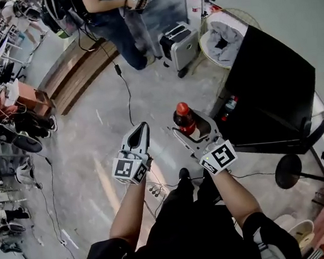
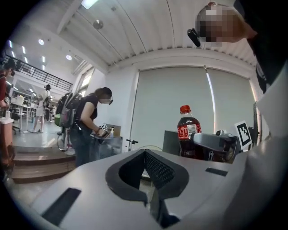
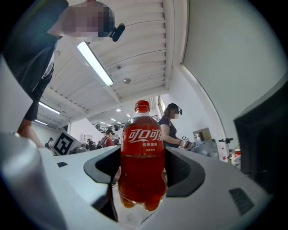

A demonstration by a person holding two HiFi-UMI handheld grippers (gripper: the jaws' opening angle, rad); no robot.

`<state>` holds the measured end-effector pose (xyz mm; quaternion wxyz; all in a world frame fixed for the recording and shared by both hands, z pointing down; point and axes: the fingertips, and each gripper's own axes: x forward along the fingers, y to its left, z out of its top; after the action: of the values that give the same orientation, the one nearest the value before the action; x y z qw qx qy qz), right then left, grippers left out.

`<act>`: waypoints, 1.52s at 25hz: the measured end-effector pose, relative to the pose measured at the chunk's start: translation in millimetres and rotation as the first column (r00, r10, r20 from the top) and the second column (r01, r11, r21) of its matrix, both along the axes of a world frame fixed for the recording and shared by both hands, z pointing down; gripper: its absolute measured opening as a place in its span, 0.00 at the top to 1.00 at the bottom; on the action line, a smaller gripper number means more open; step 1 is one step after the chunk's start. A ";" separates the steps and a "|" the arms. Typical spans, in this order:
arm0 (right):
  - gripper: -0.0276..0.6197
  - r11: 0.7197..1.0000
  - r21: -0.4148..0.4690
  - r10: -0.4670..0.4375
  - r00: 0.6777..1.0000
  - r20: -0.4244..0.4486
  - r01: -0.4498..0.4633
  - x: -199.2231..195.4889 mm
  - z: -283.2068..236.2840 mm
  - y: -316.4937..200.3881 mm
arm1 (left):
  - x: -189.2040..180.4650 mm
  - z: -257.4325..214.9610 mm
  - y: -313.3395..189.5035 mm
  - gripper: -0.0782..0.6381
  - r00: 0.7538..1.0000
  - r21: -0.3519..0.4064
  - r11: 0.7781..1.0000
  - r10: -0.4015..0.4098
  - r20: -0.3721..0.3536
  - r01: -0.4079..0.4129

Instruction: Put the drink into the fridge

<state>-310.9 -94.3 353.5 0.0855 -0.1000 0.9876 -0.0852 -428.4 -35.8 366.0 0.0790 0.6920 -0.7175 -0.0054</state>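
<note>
A cola bottle point(image 1: 183, 114) with a red cap and red label stands upright between the jaws of my right gripper point(image 1: 188, 127), which is shut on its body. In the right gripper view the bottle point(image 3: 141, 155) fills the middle, and the right gripper point(image 3: 142, 168) squeezes it from both sides. The black fridge point(image 1: 270, 84) is just to the right of the bottle; its dark edge point(image 3: 265, 139) shows at the right. My left gripper point(image 1: 141, 128) hangs to the left of the bottle, shut and empty. In the left gripper view, past the left gripper point(image 2: 145, 155), the bottle point(image 2: 187, 134) is at the right.
A second small bottle point(image 1: 229, 107) sits at the fridge's left side. Another person point(image 1: 108, 13) with grippers stands at the back beside a grey case point(image 1: 179, 44). Wooden steps point(image 1: 79, 65) lie at the back left. A cable point(image 1: 127, 92) crosses the floor. A round black base point(image 1: 288, 171) is at the right.
</note>
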 end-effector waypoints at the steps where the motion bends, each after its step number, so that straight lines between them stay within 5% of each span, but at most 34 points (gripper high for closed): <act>1: 0.49 0.999 0.003 0.039 0.999 -0.011 -0.039 11.5 3.0 -7.7 | 11.1 3.0 -13.4 0.87 0.999 -0.001 0.999 0.041 -0.003 -0.041; 8: 0.49 0.955 0.020 0.297 0.953 -0.061 -0.296 109.1 38.8 -51.2 | 105.7 42.7 -90.8 0.87 0.960 0.003 0.961 0.275 -0.048 -0.275; 18: 0.49 0.816 0.026 0.575 0.808 -0.128 -0.577 241.7 122.8 -91.1 | 266.2 107.7 -151.9 0.87 0.844 -0.004 0.848 0.526 -0.106 -0.530; 27: 0.49 0.711 -0.028 0.686 0.702 -0.191 -0.703 289.8 203.9 -143.9 | 312.4 171.0 -202.3 0.87 0.851 -0.005 0.857 0.512 -0.114 -0.516; 38: 0.49 0.649 0.021 0.756 0.642 -0.128 -0.760 308.0 260.5 -209.6 | 345.0 234.1 -237.0 0.87 0.835 -0.025 0.839 0.536 -0.126 -0.543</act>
<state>-2.9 -303.8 614.0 0.0494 -0.5105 0.8568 -0.0524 -83.4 -272.8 600.1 0.1385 0.8621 -0.4874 -0.0008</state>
